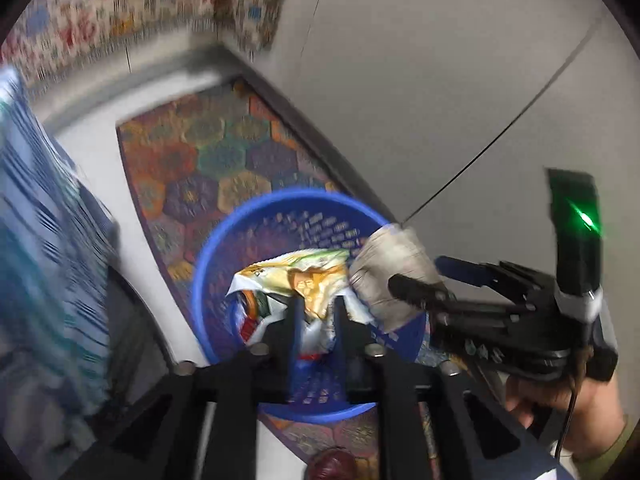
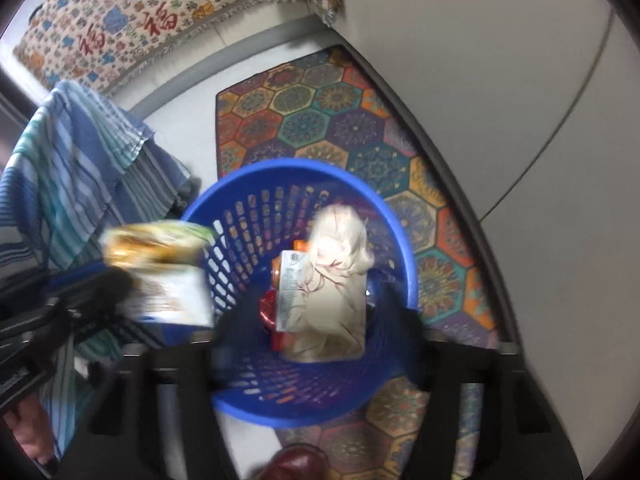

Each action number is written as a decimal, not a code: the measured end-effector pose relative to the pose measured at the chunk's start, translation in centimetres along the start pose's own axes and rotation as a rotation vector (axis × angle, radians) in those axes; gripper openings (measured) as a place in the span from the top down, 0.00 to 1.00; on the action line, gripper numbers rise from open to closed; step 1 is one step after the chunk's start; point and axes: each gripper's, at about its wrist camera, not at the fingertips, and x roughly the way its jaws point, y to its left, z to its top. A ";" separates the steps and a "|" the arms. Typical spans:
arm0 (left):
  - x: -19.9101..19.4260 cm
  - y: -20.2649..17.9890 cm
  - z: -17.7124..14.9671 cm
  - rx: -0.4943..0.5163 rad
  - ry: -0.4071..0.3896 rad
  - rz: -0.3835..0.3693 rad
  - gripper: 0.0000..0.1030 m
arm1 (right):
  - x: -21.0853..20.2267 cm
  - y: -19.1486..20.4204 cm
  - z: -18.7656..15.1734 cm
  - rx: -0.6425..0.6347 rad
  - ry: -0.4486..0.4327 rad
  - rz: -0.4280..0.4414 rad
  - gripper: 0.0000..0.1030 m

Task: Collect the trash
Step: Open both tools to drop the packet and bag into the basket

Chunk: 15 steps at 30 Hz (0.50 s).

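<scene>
A blue slotted basket stands on a patterned rug, right below both grippers. My left gripper hangs over the basket's rim with its fingers a little apart and a yellow snack wrapper loose between them. My right gripper is wide open over the basket's middle. A crumpled beige wad sits between its fingers without being pressed. Inside the basket lie a white drink carton and a red scrap.
The hexagon-patterned rug runs along a white wall. A blue striped cloth drapes at the left beside the basket. Patterned fabric hangs at the back. A dark red shoe tip shows at the bottom.
</scene>
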 end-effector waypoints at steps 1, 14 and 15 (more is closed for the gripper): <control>0.1 0.0 -0.2 -0.001 0.002 -0.003 0.61 | 0.1 -0.4 -0.3 0.014 -0.009 0.002 0.28; -12.6 -3.2 -3.2 0.162 -0.163 0.009 0.01 | -12.6 1.0 -0.8 0.108 -0.160 -0.012 0.00; -13.7 -3.2 -3.7 0.160 -0.173 0.017 0.00 | -14.3 1.6 -1.1 0.093 -0.173 -0.022 0.00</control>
